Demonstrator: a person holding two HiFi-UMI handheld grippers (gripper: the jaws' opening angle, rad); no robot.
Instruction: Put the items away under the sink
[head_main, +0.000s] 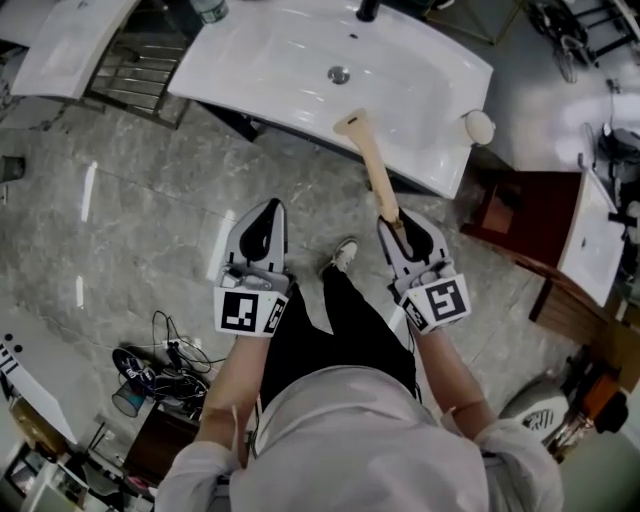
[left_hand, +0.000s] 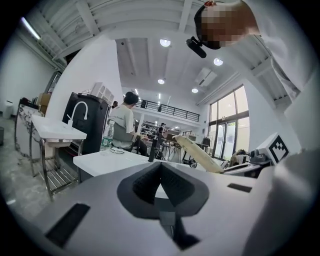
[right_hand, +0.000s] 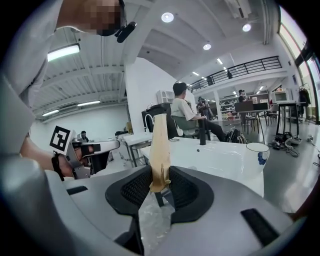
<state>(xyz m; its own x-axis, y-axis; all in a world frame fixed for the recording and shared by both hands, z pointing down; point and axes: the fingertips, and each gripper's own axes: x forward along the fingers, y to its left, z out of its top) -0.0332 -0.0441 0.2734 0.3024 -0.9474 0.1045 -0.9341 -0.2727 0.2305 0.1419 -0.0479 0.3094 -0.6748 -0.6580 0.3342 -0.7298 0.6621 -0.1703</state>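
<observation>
My right gripper is shut on the lower end of a long tan handle-like item. The item points up and away toward the front edge of the white sink top, and clear plastic wrap hangs at its base. In the left gripper view the same tan item shows at the right. My left gripper is beside it over the marble floor, shut with nothing between its pads. The dark space under the sink is mostly hidden.
A white cup stands on the sink top's right corner. A metal rack is at the upper left. A brown wooden cabinet stands at the right. Cables and a small cup lie on the floor, lower left.
</observation>
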